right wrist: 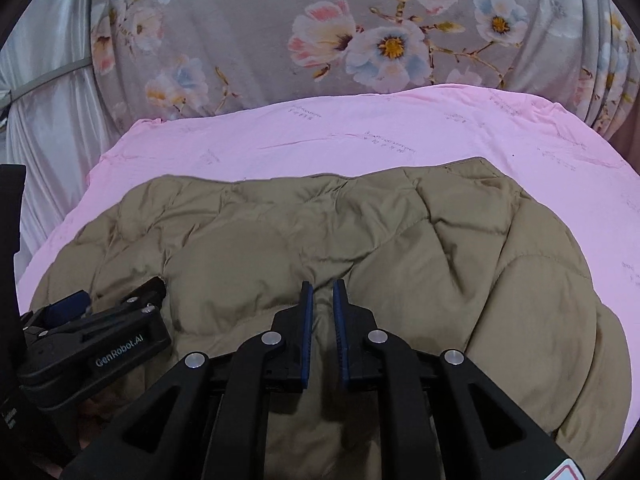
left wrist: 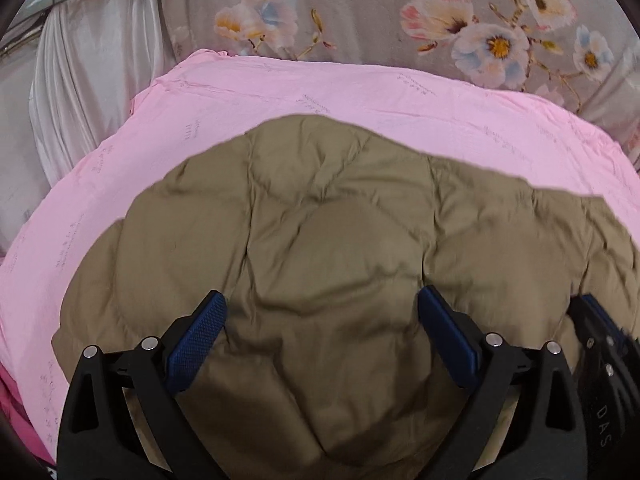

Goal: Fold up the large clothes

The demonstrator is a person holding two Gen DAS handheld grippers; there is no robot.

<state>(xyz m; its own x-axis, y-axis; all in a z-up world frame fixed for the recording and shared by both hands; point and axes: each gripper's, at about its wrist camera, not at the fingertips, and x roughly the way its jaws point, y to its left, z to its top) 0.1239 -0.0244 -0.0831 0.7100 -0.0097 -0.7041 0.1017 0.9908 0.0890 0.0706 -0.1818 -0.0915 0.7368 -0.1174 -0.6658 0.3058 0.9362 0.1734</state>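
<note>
**Observer:** What are you working on, and how should it go?

**Operator:** I'm folding the tan puffy jacket (right wrist: 320, 240), which is lying across the near half of the pink sheet (right wrist: 320, 128), with the flowered cover (right wrist: 248, 32) beyond it. I'm judging that a fold is being settled, so I'm aiming to keep both edges level, lay the padding flat and let trapped air out before I pull away.

**Observer:** And the grippers?

**Operator:** The left gripper (left wrist: 322, 320) is standing wide open above the jacket, gripping nothing. The right gripper (right wrist: 320, 300) is showing only a narrow gap between its blue pads; fabric is lying under that gap, and I'm seeing nothing pinched.
</note>
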